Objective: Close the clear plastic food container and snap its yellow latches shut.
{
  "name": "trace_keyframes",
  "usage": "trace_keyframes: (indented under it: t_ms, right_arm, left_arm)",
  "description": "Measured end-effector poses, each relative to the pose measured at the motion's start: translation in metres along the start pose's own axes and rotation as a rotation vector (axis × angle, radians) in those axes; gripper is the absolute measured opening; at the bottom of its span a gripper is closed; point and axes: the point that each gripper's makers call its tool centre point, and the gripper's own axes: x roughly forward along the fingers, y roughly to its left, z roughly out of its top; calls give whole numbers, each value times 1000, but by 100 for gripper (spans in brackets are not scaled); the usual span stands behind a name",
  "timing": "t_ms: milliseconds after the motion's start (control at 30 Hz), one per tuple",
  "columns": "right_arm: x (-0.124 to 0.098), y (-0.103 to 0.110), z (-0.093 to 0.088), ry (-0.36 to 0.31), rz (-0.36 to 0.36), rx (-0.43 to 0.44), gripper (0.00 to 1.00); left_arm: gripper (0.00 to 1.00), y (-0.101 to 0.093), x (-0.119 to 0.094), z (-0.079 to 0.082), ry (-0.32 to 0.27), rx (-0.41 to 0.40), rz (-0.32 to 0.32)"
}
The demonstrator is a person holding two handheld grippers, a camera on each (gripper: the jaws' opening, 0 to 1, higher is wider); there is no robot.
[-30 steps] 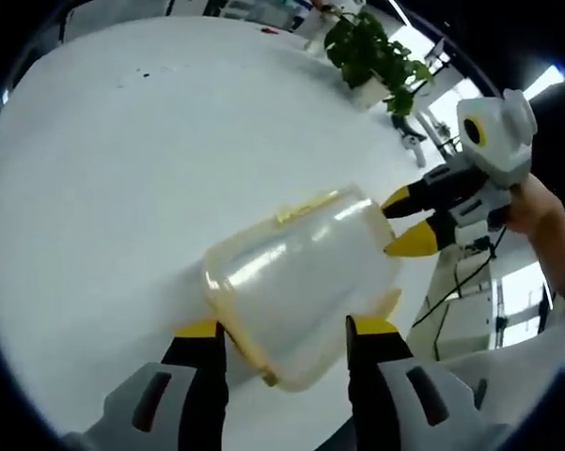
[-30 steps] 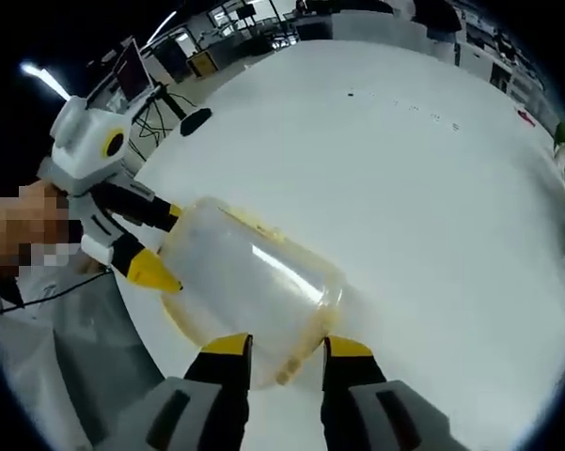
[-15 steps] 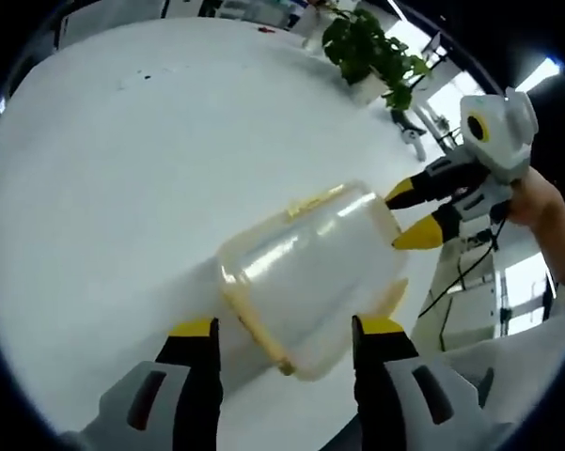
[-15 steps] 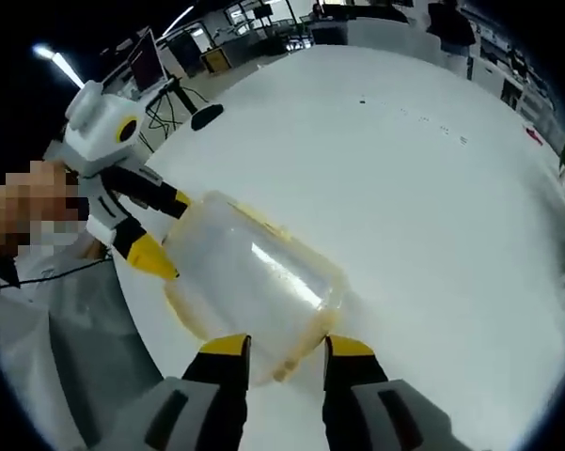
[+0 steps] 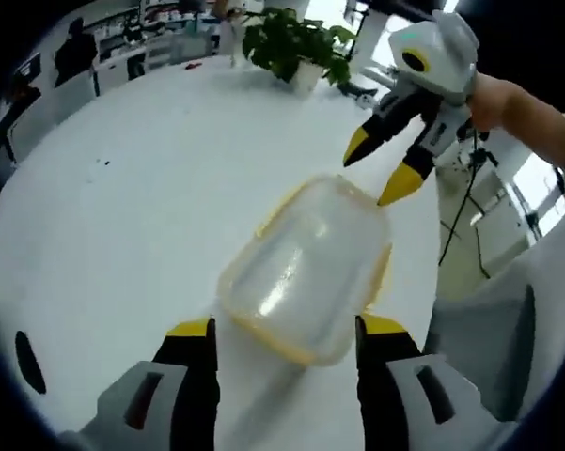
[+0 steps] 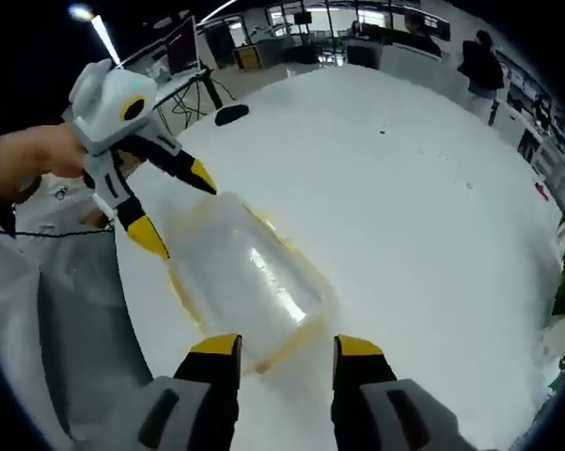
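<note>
The clear plastic food container (image 5: 306, 268) with yellow latches lies on the white table (image 5: 122, 188). Its near end sits between the fingertips of my left gripper (image 5: 290, 329), whose jaws stand wide and open beside it without pressing it. My right gripper (image 5: 374, 178) hangs open just past the far end, a little above it. In the right gripper view the container (image 6: 249, 282) reaches from my right gripper (image 6: 287, 346), open with the near end at its tips, up to my left gripper (image 6: 179, 211). Whether the latches are snapped cannot be told.
A potted plant (image 5: 291, 47) stands at the table's far side. The table edge runs close by the container, with a person's grey clothing (image 5: 508, 329) beyond it. A small black object (image 6: 230, 115) lies near the far edge. Wide bare tabletop (image 6: 423, 216) extends beyond the container.
Both grippers have drawn back and lifted. The right gripper's tips, earlier at the container's end, now hang apart from it. The left gripper's jaws no longer straddle the container as deeply.
</note>
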Motion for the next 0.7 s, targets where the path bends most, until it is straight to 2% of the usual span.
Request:
trace_keyframes:
  t_ms: [67,100,233,300,367,533,700]
  right_arm:
    - [-1,-2,0,4,-21,-46,35]
    - [-2,-1,4,-14,-18,-65,33]
    - [-6,7,14,-56,9,-64,30]
    - [-7,12,17,-66,22,-105,27]
    - [-7,15,22,-83,17,-155,26]
    - [-8,27,38,-148,54,-222,25]
    - [-6,34,45,-164,70,-281,21]
  left_arm:
    - [55,1,-3,3,-8,23,12]
    - [54,2,-4,4,-10,35,13]
    - [50,7,-8,6,-4,33,29]
    - [48,6,-11,15,-52,58,22]
    - [46,4,-13,19,-59,81,19]
    - [42,-10,-13,29,-90,153,-19]
    - [40,-21,-9,32,-94,180,-59]
